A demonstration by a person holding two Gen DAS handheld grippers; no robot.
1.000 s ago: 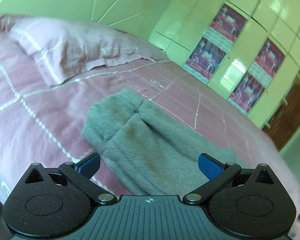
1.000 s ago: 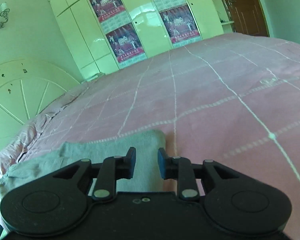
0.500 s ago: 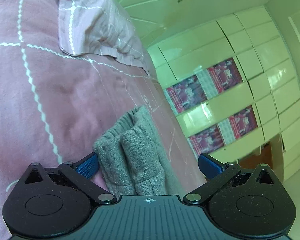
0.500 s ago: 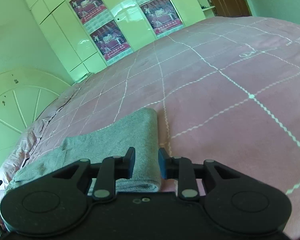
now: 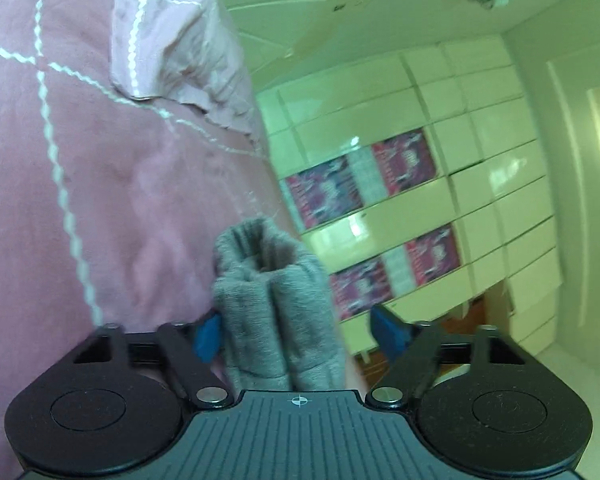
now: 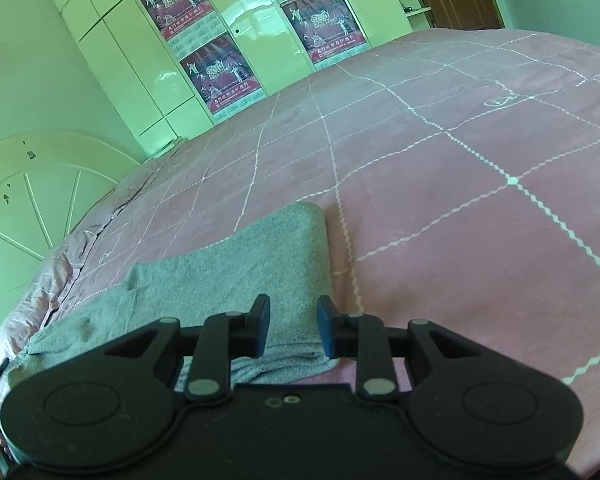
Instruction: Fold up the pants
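Note:
Grey pants (image 6: 236, 272) lie folded lengthwise on the pink bed cover. In the left wrist view one bunched end of the pants (image 5: 274, 304) sits between the open blue-tipped jaws of my left gripper (image 5: 296, 334), against the left finger and apart from the right one. The view is rolled on its side. My right gripper (image 6: 293, 326) hovers over the other, folded end of the pants, jaws slightly apart with fabric below them, not pinching it.
The pink checked bed cover (image 6: 440, 184) stretches ahead and to the right. A pink pillow (image 5: 180, 32) lies near the headboard (image 6: 28, 200). Pale wardrobe doors with red posters (image 6: 220, 72) stand beyond the bed.
My left gripper has rolled sideways and closed in on the bunched pants end, its jaws narrowing around it. My right gripper has drawn back, showing more of the folded end.

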